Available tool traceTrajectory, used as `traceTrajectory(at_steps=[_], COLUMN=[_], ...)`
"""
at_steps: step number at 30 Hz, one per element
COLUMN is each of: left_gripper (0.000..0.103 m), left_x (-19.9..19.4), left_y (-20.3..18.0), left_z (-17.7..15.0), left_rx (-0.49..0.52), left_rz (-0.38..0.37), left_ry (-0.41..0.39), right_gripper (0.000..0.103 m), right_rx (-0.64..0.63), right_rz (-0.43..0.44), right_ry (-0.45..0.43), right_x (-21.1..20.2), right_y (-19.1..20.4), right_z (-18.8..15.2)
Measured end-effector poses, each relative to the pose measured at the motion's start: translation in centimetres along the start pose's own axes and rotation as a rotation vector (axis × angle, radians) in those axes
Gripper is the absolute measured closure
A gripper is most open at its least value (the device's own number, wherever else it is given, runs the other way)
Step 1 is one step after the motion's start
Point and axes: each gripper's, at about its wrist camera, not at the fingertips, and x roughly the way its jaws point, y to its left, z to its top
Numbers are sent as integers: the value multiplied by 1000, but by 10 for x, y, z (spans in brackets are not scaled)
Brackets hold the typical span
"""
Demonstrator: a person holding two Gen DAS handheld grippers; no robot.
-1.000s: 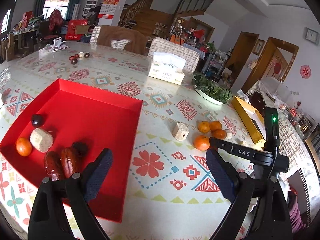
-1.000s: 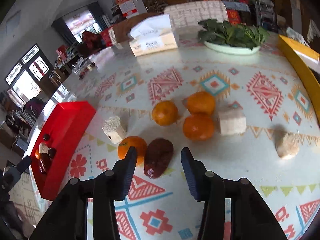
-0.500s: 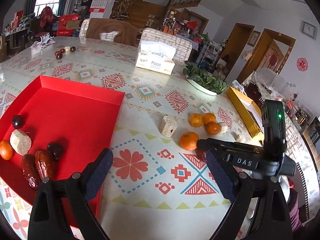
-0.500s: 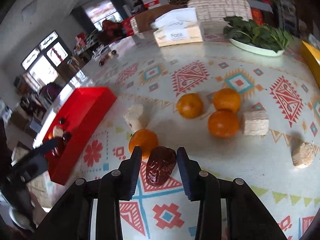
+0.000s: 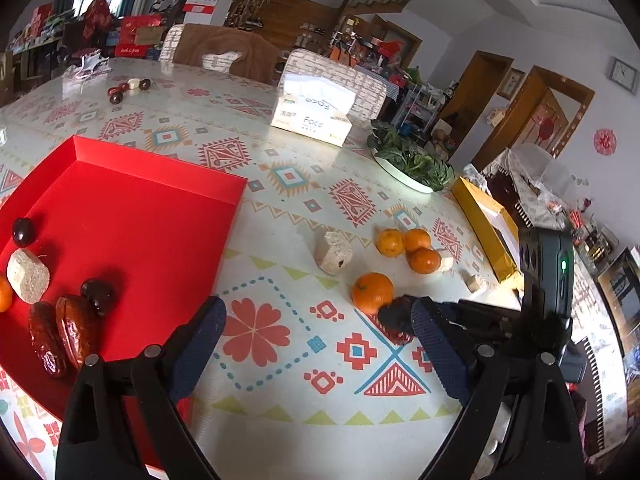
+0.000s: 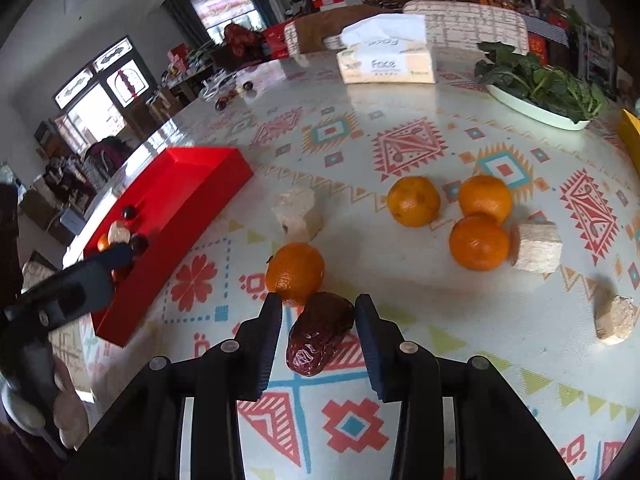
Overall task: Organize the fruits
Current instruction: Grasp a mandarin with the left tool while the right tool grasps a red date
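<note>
A dark red date point(image 6: 320, 330) lies slantwise between my right gripper's point(image 6: 318, 320) pads, which have closed in on its two ends; it sits low over the patterned table beside an orange point(image 6: 295, 272). Behind them are three more oranges point(image 6: 478, 242) and pale cake blocks point(image 6: 298, 214). In the left wrist view the right gripper point(image 5: 400, 316) shows with the date at its tip. My left gripper point(image 5: 318, 316) hangs wide open and holds nothing, just right of the red tray point(image 5: 168, 184). The tray holds two dates point(image 5: 72, 330), dark round fruits point(image 5: 98, 290), a cake block and an orange.
A tissue box point(image 5: 312, 120) and a plate of greens point(image 5: 412, 164) stand at the back of the table, and a yellow box point(image 5: 484, 224) lies to the right. More small fruits point(image 5: 120, 90) sit far back left. Chairs line the far edge.
The right gripper's jaws have narrowed around the date and the wrist has rolled a little. The left gripper has drifted right, so the tray now lies further left in its view.
</note>
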Motion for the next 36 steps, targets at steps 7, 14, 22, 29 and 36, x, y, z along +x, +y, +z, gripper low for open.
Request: traceTrajectory(at_steps=[7,14,22,29,36], left_gripper=[9,9,11,30,47], left_x=[3,25,73,95,105], left_y=[-4,-29,-81,-94,-85], left_z=[5,7,3,-1,0], left_rx=[10,80,241,326,304], left_rz=[3,3,4,21,7], left_ry=[15,57,116,126,149], right_gripper=[69,70,73,73,72], right_rx=[-72,43,186,248,192], right_rz=[-86,-158,-121,-170,-201], right_ry=[13,-56,-73,-52,-27], right_x=[-2,-31,-38,-38,-35], right_y=[17,-19,-51,-68,-60], right_z=[-5,-8,-7,-10,-11])
